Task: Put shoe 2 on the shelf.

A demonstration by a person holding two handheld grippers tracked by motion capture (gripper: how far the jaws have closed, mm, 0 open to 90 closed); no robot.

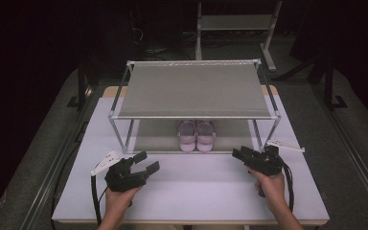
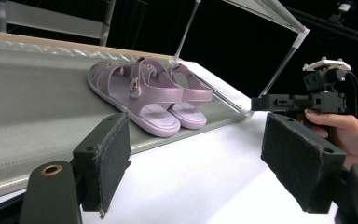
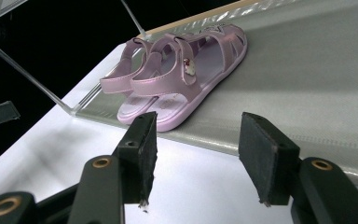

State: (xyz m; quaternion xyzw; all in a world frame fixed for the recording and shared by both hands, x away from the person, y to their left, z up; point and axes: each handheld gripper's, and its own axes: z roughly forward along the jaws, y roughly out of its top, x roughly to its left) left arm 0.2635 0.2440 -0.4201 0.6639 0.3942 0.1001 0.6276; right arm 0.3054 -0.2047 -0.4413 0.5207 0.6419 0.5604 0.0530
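Pair of pink sandals (image 1: 197, 135) sits side by side on lower shelf (image 1: 158, 136) of a metal-frame rack (image 1: 191, 88), rack standing on white table (image 1: 196, 187). In high view sandals are near shelf's front edge, heels twd the person, roughly midway btwn the two grippers and beyond both. Left gripper (image 1: 146, 162) held low over table just in front of rack's left front corner, jaws spread wide, nothing btwn them. In left gripper view, left gripper (image 2: 196, 158) aims at shelf edge; sandals (image 2: 144, 93) lie ahead and above the gap, clear of both pads, no contact. Right gripper (image 1: 239, 154) held in front of rack's right front leg, jaws pointing in twd the sandals. In right gripper view, right gripper (image 3: 196, 158) has jaws apart, empty; sandals (image 3: 182, 74) lie ahead, nearer sandal's heel just past left pad tip, not touching. Both sandals flat on soles, straps up, touching each other along inner sides. Far hand w/ right gripper (image 2: 303, 100) seen across table in left gripper view, past rack's corner post. Top shelf (image 1: 191, 91) bare grey fabric.
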